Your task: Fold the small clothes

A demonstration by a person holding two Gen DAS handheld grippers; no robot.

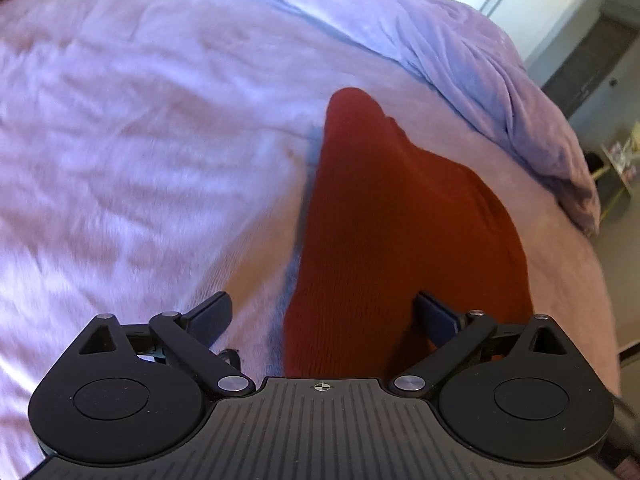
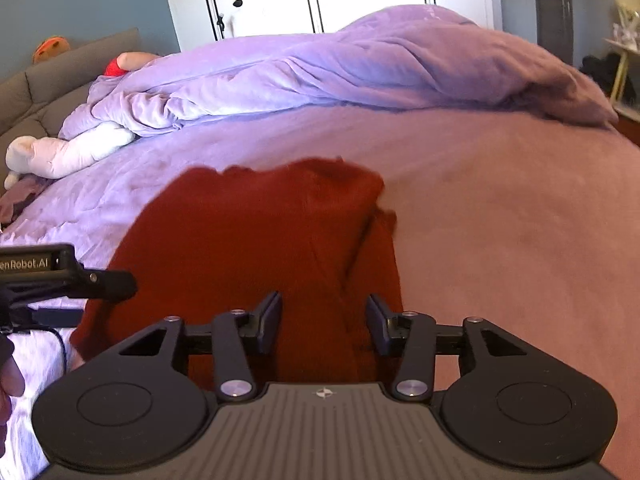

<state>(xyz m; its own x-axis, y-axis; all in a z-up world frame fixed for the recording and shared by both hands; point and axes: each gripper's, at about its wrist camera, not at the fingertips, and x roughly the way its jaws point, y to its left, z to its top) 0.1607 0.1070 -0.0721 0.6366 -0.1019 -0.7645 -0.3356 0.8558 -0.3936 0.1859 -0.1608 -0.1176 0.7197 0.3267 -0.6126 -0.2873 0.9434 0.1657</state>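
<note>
Red garment (image 2: 256,248) on bed (image 2: 500,208), between parted gripper fingers.

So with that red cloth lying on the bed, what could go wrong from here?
Both grippers are open over the red cloth, so nothing holds it yet. The right gripper sits near a bunched fold on the cloth's right side; closing there might pinch several layers and spoil the fold. The left gripper could also catch the soft bed cover under the cloth and drag it along.
</note>
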